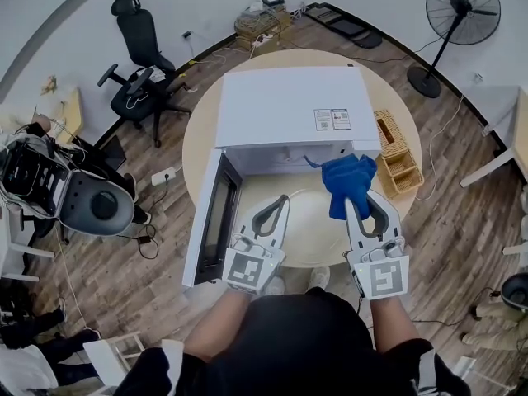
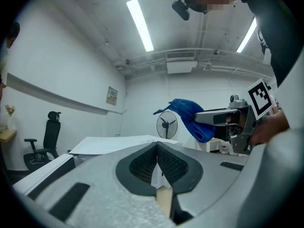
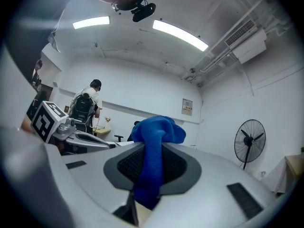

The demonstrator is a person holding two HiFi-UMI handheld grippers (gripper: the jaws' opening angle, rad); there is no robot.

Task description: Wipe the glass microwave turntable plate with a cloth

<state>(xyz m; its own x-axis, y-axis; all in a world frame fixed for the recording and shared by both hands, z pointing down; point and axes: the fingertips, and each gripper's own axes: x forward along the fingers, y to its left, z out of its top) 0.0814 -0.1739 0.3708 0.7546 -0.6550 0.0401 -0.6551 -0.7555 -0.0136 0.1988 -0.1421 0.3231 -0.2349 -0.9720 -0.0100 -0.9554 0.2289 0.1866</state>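
Observation:
The glass turntable plate (image 1: 312, 229) shows as a pale round disc on the table, just in front of the open white microwave (image 1: 289, 110). My right gripper (image 1: 361, 196) hovers over the plate's right side, shut on a bunched blue cloth (image 1: 346, 184) that sticks up past the jaws (image 3: 154, 129). My left gripper (image 1: 280, 200) is over the plate's left edge, its jaws closed together with nothing seen between them (image 2: 156, 146). In the left gripper view the right gripper (image 2: 202, 118) with the cloth (image 2: 187, 113) stands to the right.
The microwave door (image 1: 210, 217) hangs open to the left. The round wooden table (image 1: 198, 139) also bears wicker baskets (image 1: 394, 157) at the right. An office chair (image 1: 140, 56) and a standing fan (image 1: 462, 8) are on the floor beyond. A person stands far off (image 3: 92, 96).

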